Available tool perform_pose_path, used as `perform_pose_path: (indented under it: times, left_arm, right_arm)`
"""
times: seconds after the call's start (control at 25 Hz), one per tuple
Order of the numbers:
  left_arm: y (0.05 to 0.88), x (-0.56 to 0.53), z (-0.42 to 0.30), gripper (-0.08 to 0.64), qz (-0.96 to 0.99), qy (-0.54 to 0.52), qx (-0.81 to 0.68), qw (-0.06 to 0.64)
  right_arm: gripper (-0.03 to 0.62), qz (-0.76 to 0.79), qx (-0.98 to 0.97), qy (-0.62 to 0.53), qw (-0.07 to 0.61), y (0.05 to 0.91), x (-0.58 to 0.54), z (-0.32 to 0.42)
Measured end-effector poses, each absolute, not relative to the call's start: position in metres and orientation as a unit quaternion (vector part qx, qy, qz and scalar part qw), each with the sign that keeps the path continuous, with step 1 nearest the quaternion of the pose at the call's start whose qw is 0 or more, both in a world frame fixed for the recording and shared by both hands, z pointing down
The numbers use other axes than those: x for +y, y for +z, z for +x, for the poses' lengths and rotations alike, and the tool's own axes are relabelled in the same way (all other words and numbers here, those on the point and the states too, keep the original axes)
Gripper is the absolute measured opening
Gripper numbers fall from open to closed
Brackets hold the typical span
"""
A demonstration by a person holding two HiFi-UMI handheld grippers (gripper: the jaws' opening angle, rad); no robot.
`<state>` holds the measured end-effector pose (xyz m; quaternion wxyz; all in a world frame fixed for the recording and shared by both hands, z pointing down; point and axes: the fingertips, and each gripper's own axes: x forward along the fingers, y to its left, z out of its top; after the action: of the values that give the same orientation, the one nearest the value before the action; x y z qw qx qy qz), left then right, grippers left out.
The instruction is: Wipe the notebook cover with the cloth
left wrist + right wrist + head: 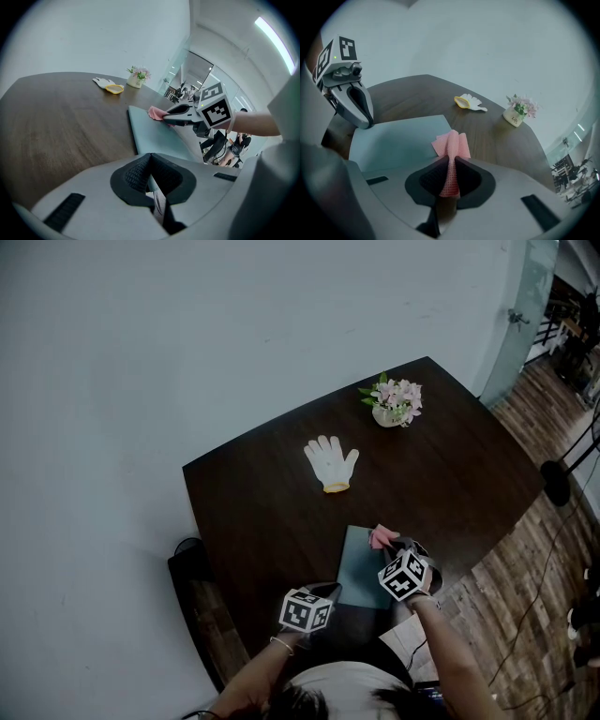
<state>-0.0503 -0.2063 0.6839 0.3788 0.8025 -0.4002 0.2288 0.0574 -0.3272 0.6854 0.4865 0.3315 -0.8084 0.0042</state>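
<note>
Grey-bodied, the left gripper [328,592] is resting at the near left corner of the teal notebook [361,570], its jaws drawn together and apparently pinching the cover's edge. Further right, the right gripper [394,546] is clamping a pink cloth [381,537] tightly, the folds fanning over the notebook's far right corner on the dark tabletop [272,512]. Wiping well is calling for flat, light strokes, with the left pinning the book. The right gripper view is showing cloth running down between the jaws, which the head view is hiding.
</note>
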Motion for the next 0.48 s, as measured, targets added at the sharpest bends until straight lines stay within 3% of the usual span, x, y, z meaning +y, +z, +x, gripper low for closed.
perform_pose_path:
  times: [0.48]
  left_arm:
    - [0.682,-0.206,-0.051,0.018,0.803,0.228,-0.399,0.379]
  right_arm:
    - [0.041,0.393,-0.78,0.04,0.485,0.675,-0.324,0.108]
